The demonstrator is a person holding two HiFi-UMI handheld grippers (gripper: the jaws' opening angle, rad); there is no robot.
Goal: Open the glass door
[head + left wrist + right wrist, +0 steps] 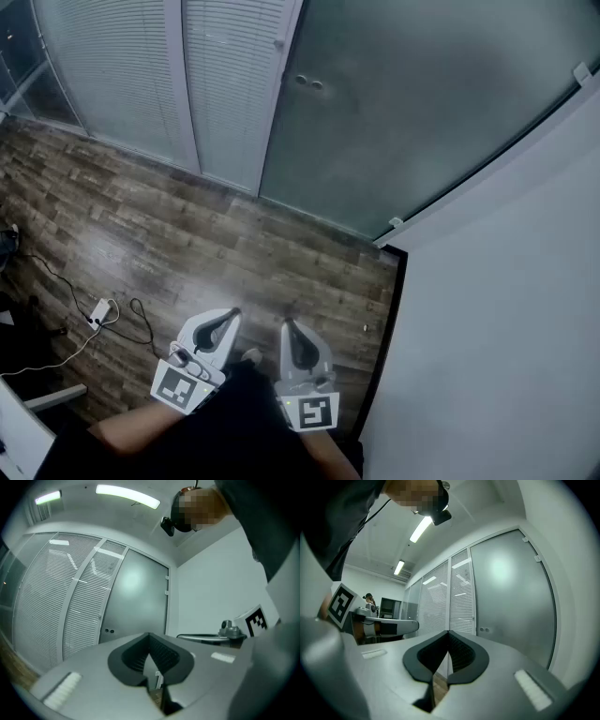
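The frosted glass door point(412, 103) stands closed ahead, filling the upper right of the head view, with two small round fittings point(308, 82) near its left edge. The door point(136, 602) also shows in the left gripper view and the door point(511, 597) in the right gripper view, some way off. My left gripper point(233, 315) and right gripper point(286, 327) hang side by side low over the wooden floor, both shut and empty, well short of the door. In its own view the left gripper point(149, 641) has its jaws together, and so has the right gripper point(448, 639).
A white wall point(506, 319) runs along the right, meeting the door at a corner. Left of the door stand glass panels with closed blinds point(141, 66). A power strip with cables point(98, 312) lies on the floor point(206, 253) at the left.
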